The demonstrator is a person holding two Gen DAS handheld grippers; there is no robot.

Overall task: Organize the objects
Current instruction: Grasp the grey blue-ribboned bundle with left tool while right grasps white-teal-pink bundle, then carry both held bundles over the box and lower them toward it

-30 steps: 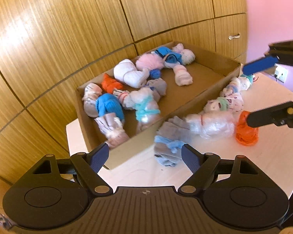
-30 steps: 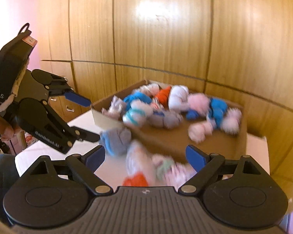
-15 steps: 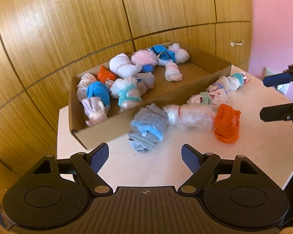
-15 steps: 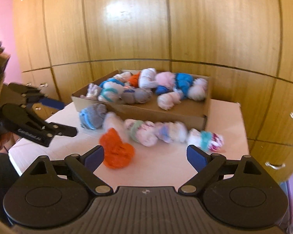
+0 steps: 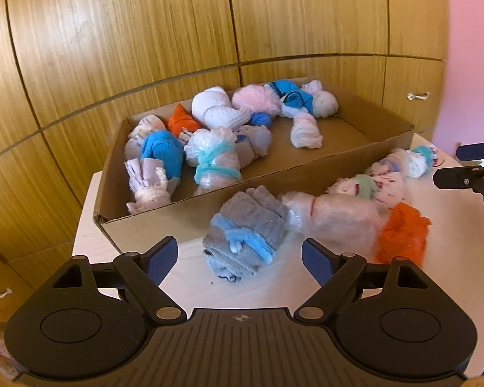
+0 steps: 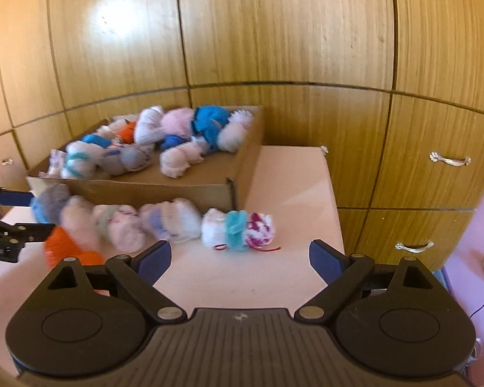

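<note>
Socks: rolled bundles in a row on desk, near side of box (image 5: 209,216) | grey roll (image 5: 245,235) nearest my left gripper (image 5: 240,256), jaws opening, empty | right gripper (image 6: 240,259) apart, empty | soft, light, squashy; I'd pinch mid-roll across the blue tie.
</note>
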